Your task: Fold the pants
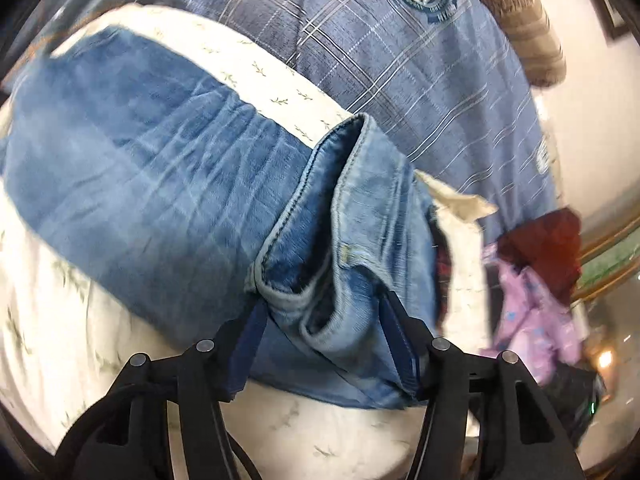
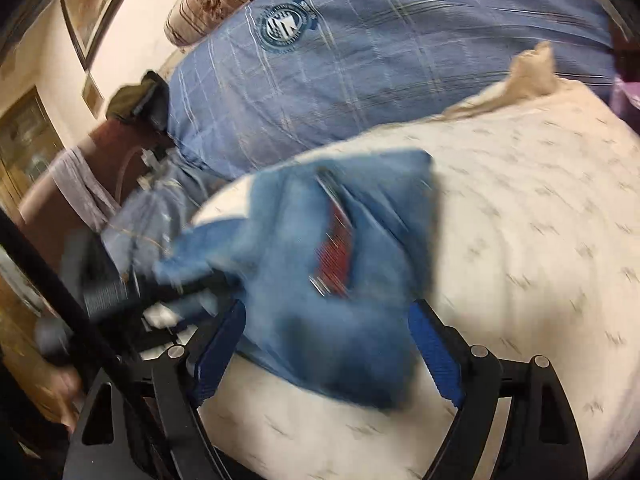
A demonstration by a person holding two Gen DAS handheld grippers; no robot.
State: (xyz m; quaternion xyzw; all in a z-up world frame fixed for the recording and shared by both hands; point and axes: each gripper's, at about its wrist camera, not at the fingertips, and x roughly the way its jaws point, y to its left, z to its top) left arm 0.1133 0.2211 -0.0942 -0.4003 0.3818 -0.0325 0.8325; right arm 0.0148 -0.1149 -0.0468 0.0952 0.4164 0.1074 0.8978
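Here both claws are standing apart over the folded jeans (image 1: pixel 132 184) lying on the white sprigged bed sheet (image 1: pixel 44 320), left claw (image 1: pixel 320 344) straddling the hem end unpressed, right claw (image 2: pixel 328 344) wide; fold apparently laid, next likely smoothing or regripping.

Home bedroom, sprigged bedsheet (image 2: pixel 540 200), blue plaid pillow (image 2: pixel 380 60), framed picture (image 2: pixel 92 4)
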